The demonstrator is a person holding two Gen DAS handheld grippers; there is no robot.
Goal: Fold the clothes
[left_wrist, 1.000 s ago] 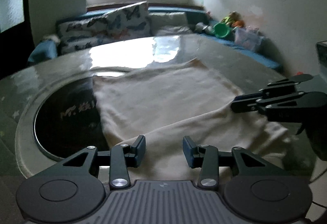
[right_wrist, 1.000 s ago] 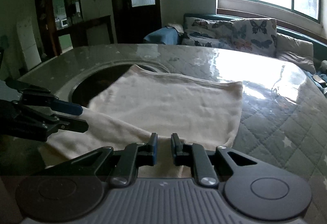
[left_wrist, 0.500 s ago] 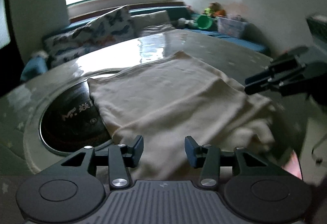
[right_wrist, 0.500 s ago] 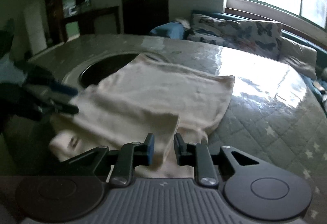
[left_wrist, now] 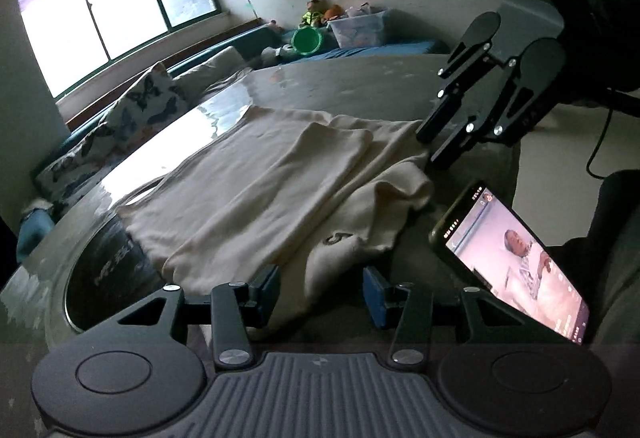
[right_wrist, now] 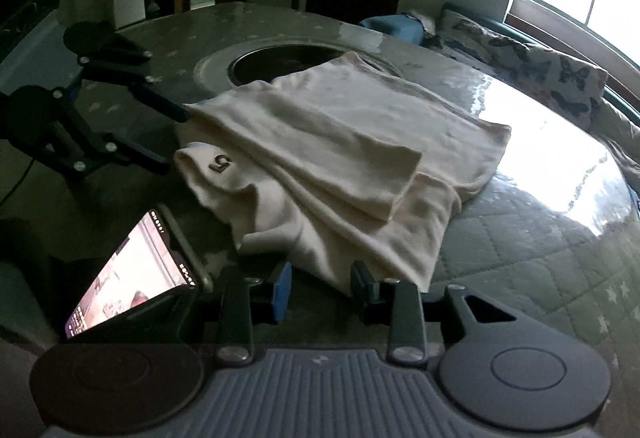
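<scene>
I am opening my right hand-held gripper (right_wrist: 320,288) off the cream garment (right_wrist: 340,142) ahead; my left hand-held gripper (left_wrist: 320,292) is gaping, gripping nothing.

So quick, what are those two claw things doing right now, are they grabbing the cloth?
Left hand-held gripper: open, holding nothing.
Right hand-held gripper: jaws opening, nothing gripped; cream garment lies loose.

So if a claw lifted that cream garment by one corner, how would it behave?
The cream garment would likely hang limp: it lies in soft folds and rumples. It looks light and thin. The folded layers would probably slide apart on the glossy tabletop.
</scene>
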